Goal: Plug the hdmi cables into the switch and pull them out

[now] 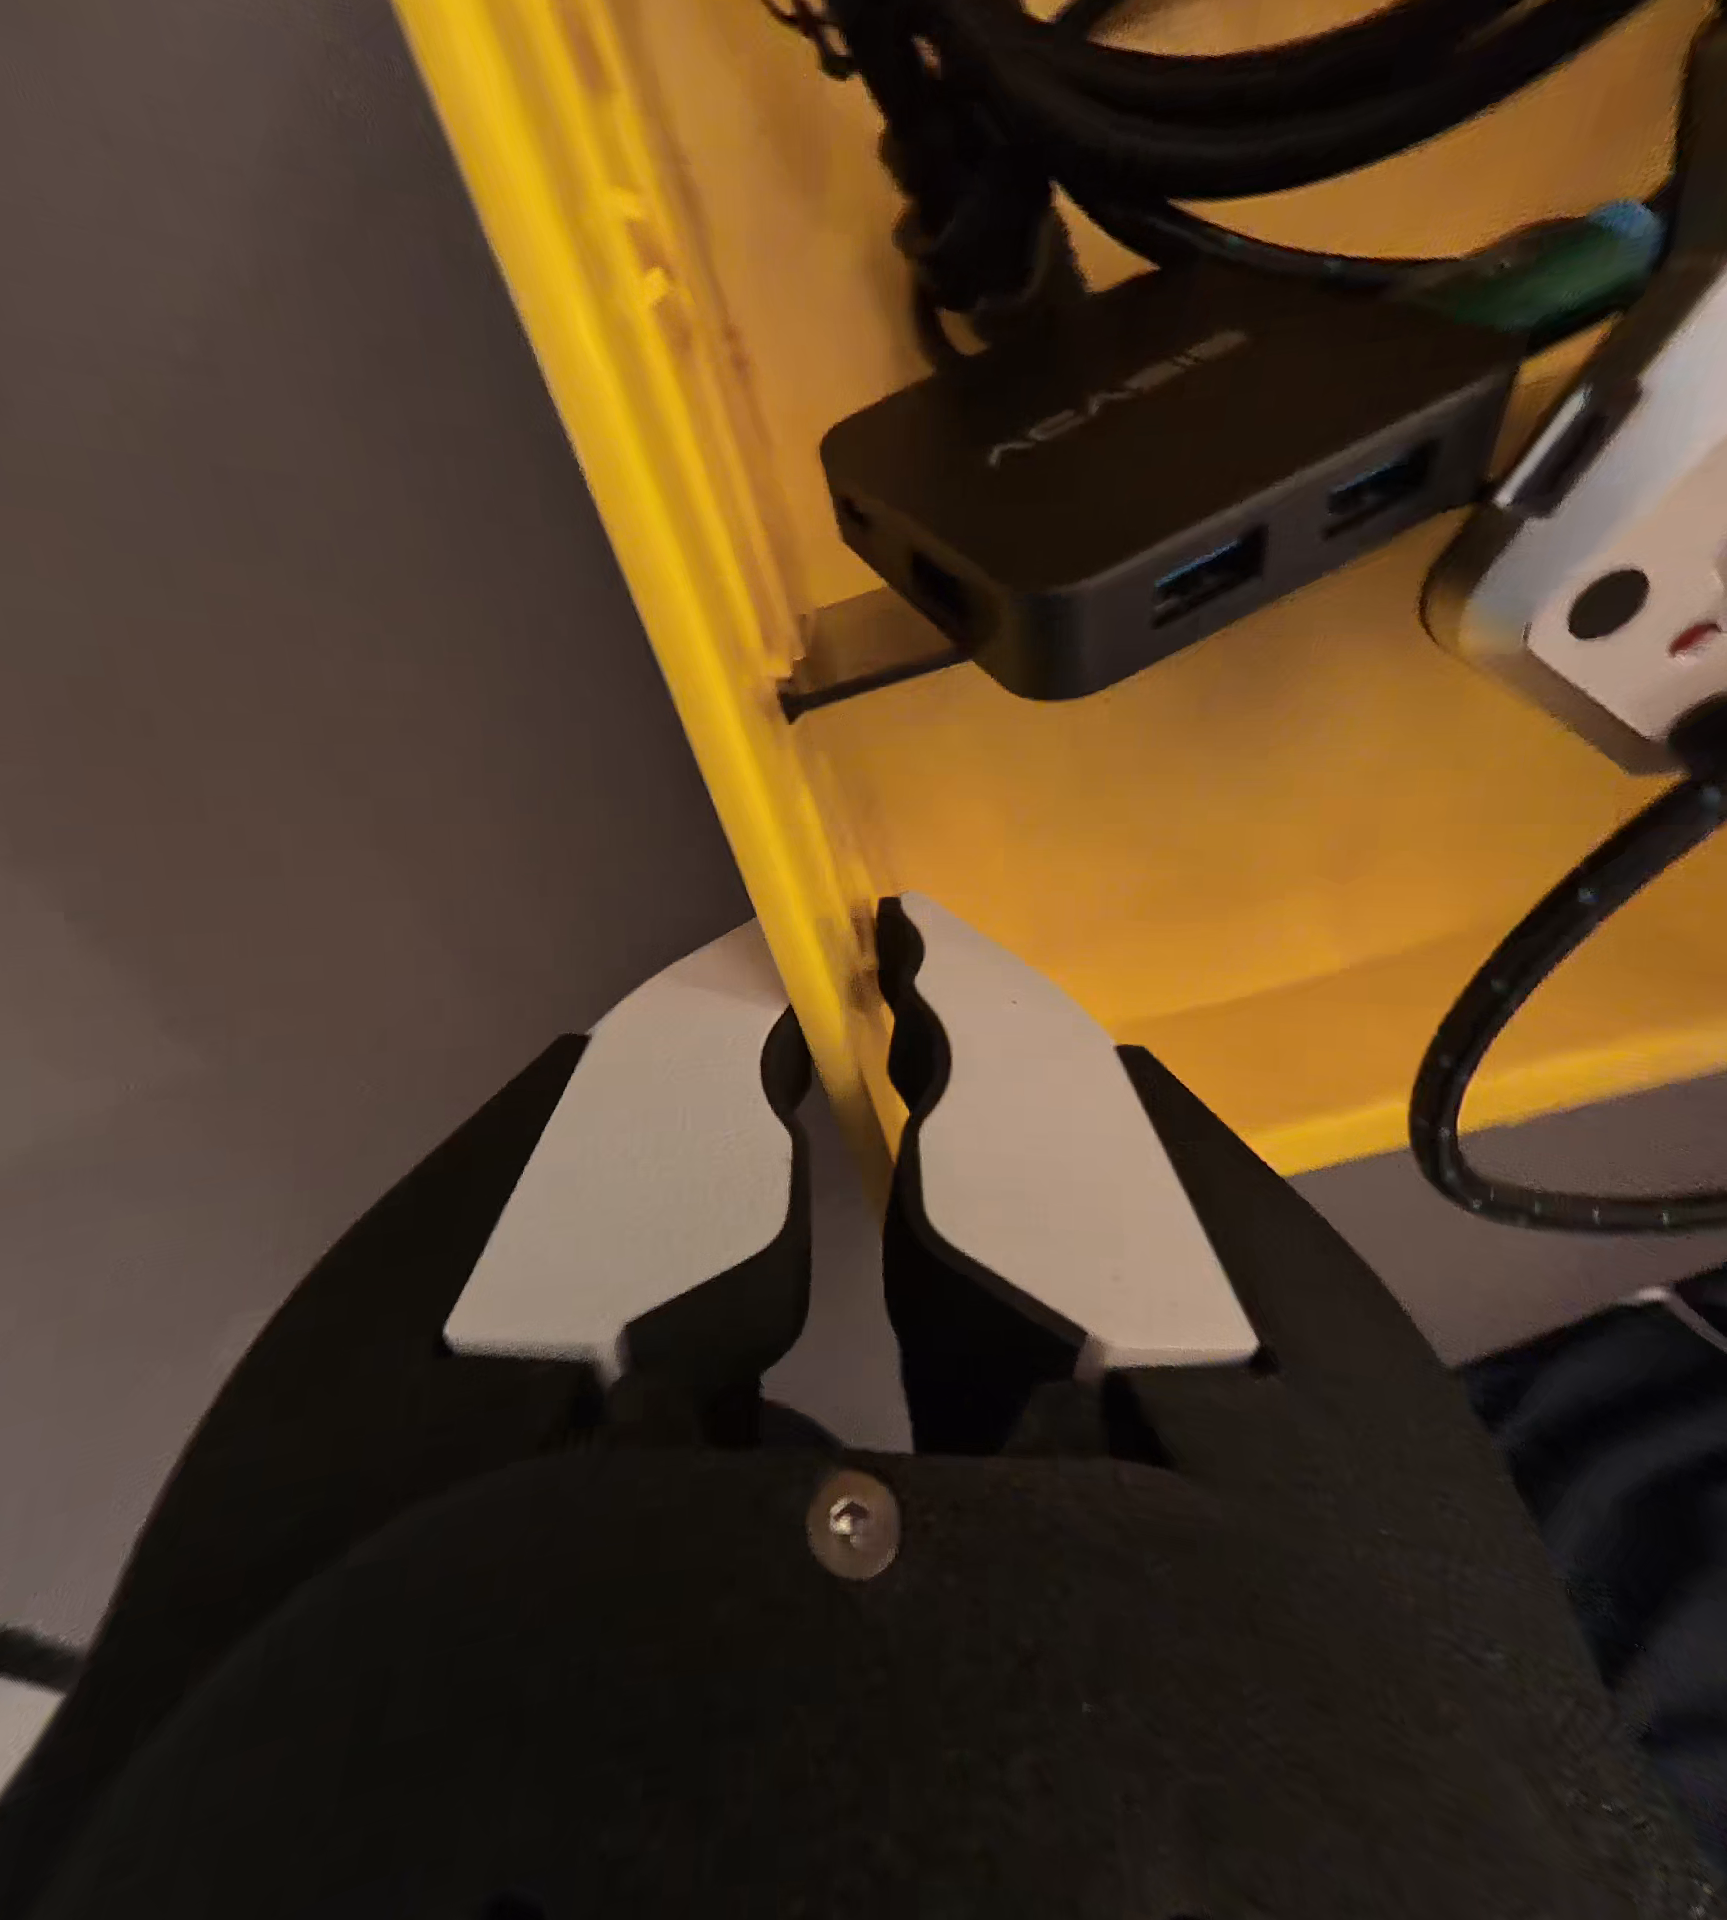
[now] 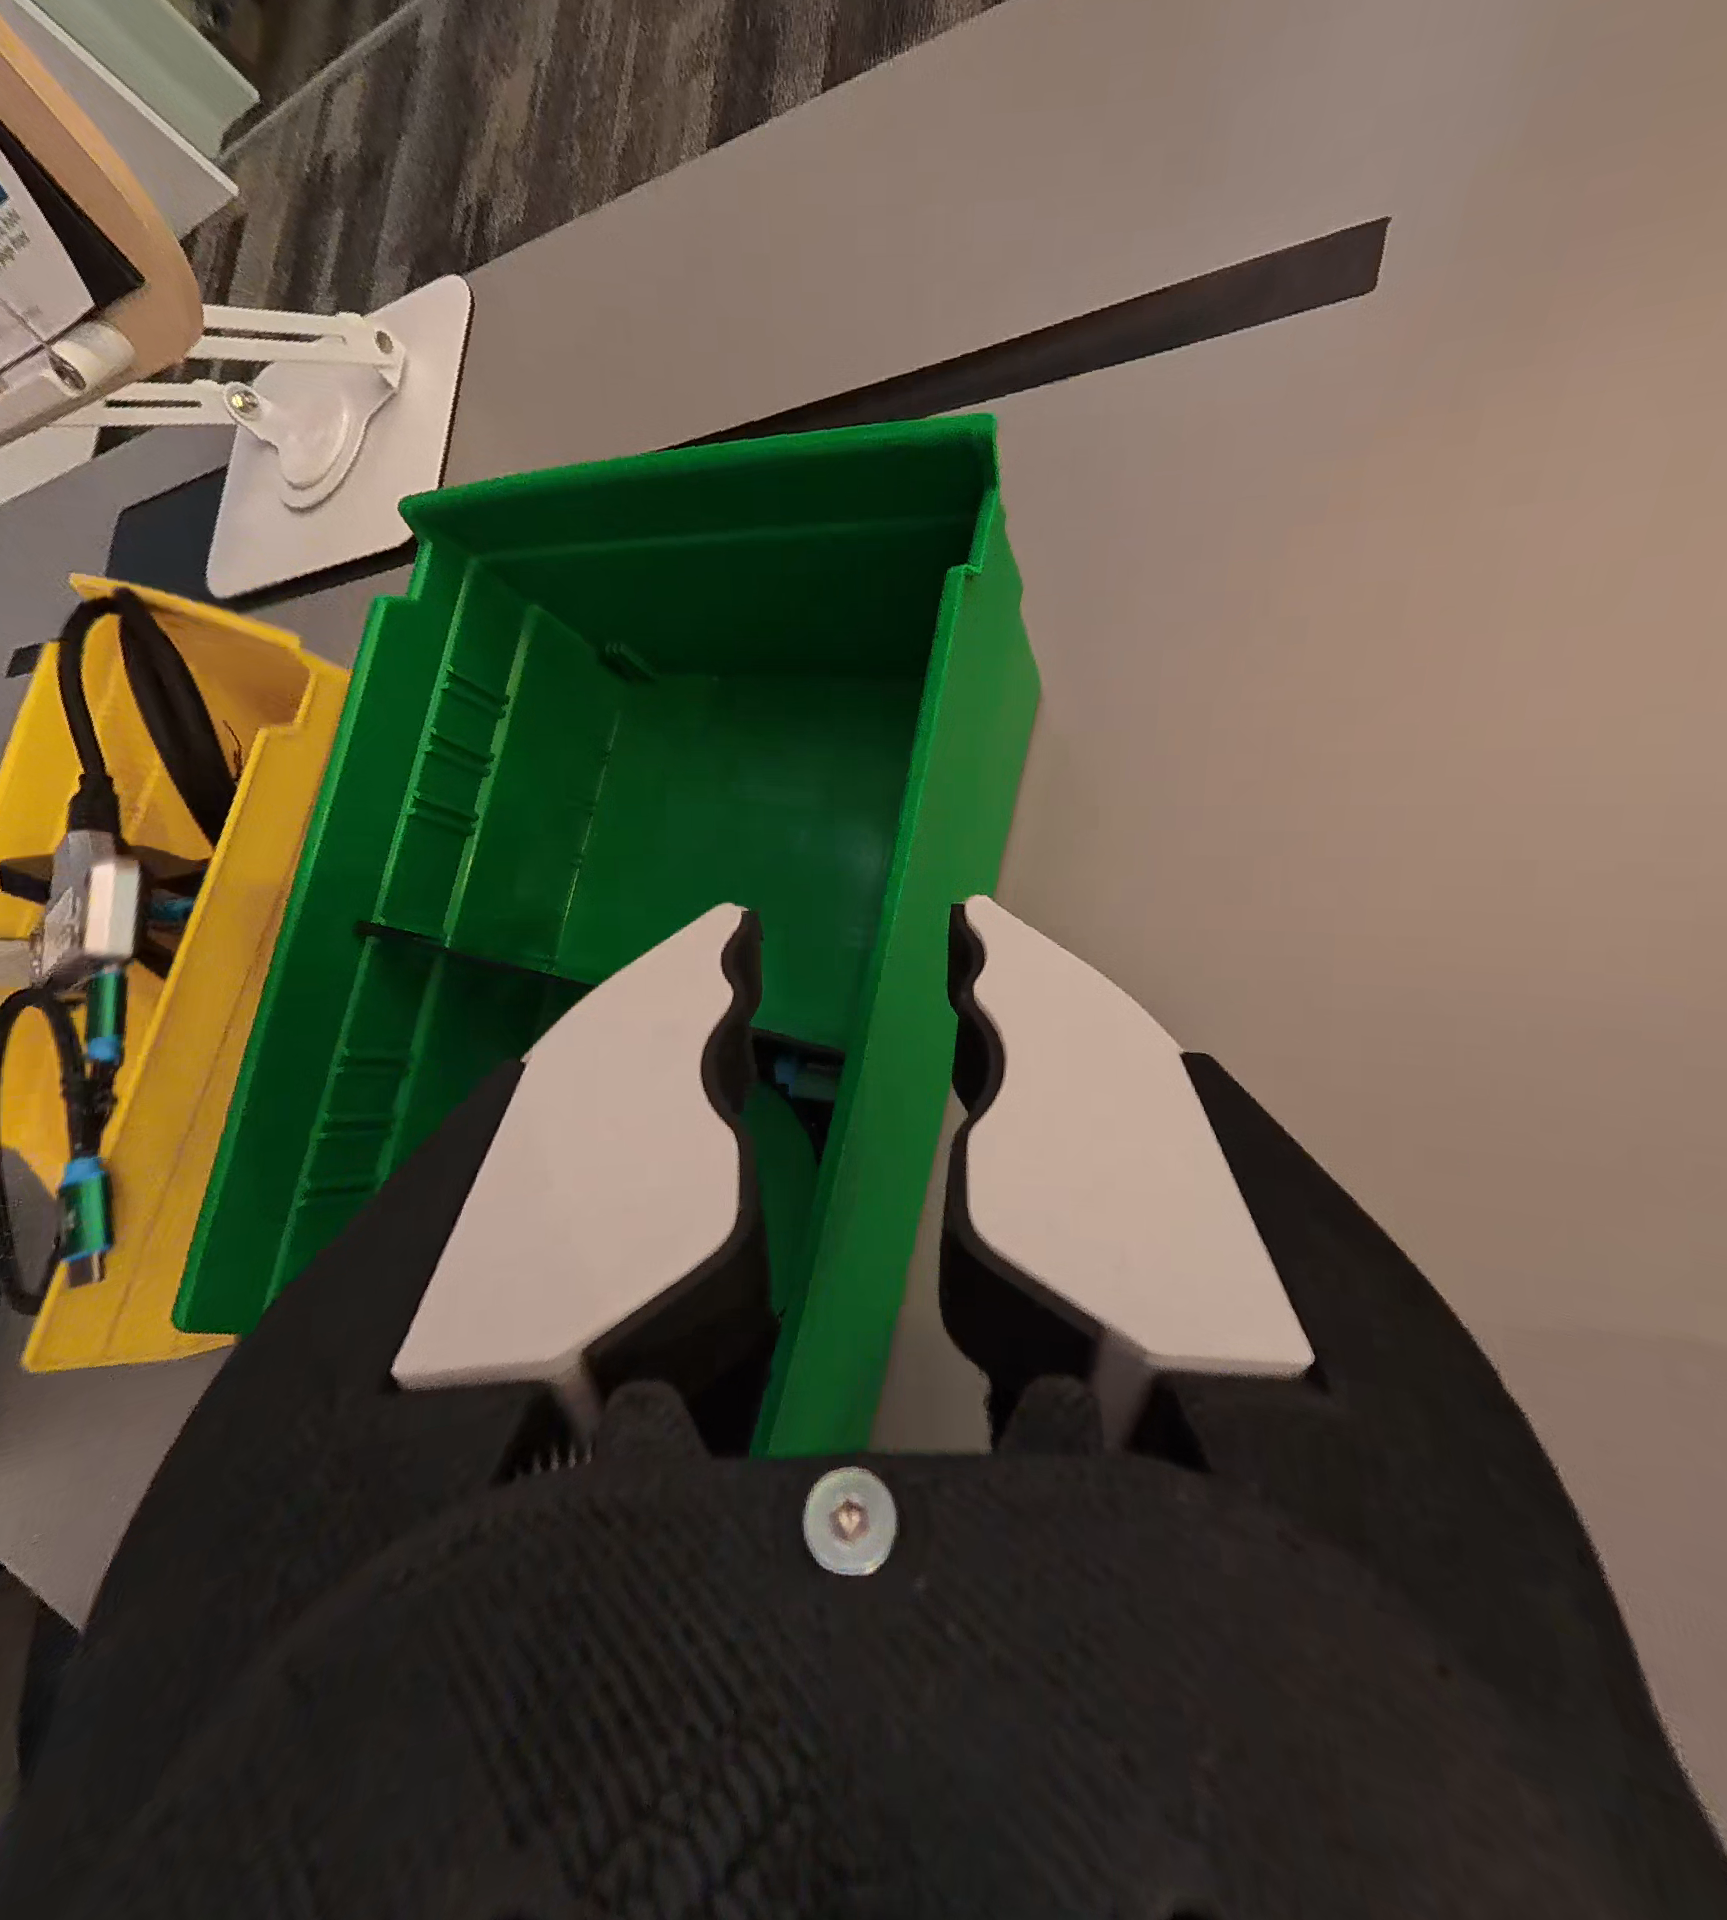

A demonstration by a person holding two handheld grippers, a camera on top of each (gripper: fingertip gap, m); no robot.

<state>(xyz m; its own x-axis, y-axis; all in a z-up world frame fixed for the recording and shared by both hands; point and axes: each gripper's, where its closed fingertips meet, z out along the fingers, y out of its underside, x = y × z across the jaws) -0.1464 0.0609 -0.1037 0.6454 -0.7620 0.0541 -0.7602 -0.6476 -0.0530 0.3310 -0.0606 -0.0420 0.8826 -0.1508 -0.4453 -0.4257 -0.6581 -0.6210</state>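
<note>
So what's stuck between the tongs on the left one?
The yellow bin's side wall. The left wrist view shows the left tongs closed around that wall, one finger outside it, one inside, with the black hub farther in.

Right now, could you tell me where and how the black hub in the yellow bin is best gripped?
Grip the black hub across its two long side faces, coming from above. It lies flat on the yellow bin floor, its cable leaves the far end, and ports fill the near face.

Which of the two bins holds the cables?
The yellow bin: black cables and adapters lie in it. The green bin beside it looks almost empty.
</note>
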